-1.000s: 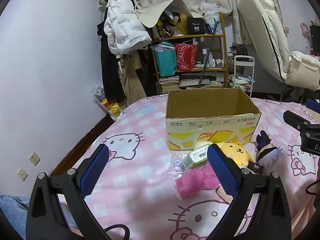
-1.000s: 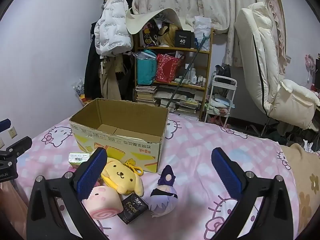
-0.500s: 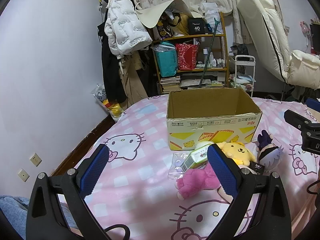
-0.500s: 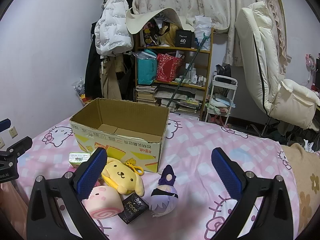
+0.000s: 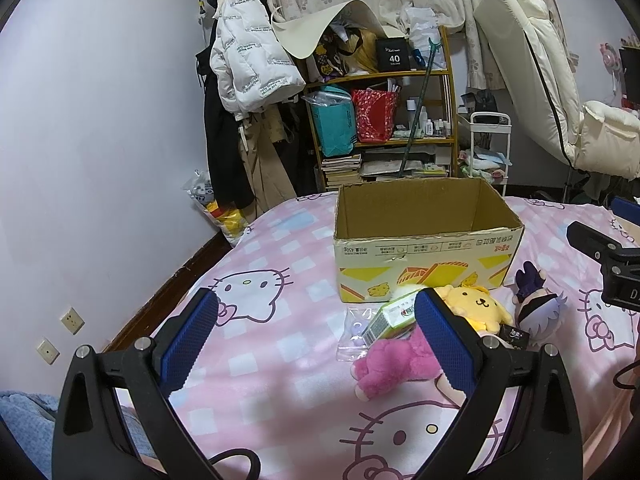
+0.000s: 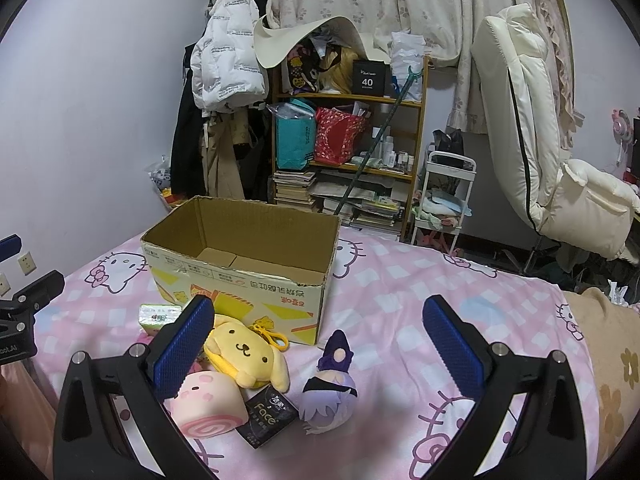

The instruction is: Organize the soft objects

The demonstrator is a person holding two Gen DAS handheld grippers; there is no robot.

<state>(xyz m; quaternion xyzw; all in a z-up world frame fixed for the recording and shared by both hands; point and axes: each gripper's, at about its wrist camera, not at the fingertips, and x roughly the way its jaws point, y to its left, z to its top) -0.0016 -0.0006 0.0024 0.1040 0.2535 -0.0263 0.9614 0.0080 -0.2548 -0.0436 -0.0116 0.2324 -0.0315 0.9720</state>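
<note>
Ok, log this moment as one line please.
left gripper open, empty | right gripper open, empty | box empty | soft toys on bed beside box

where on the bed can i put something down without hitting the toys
Bare bedspread lies right of the cardboard box, beyond the purple doll. Another free patch is left of the box. It is crowded in front of the box: yellow plush, pink roll, black packet.

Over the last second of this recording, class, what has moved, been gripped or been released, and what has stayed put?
Nothing has visibly changed. The left gripper and right gripper both stay open and empty, hovering over the bed. The open brown cardboard box, yellow dog plush, purple-hatted doll, pink roll-cake plush and pink furry plush lie where they were.
</note>
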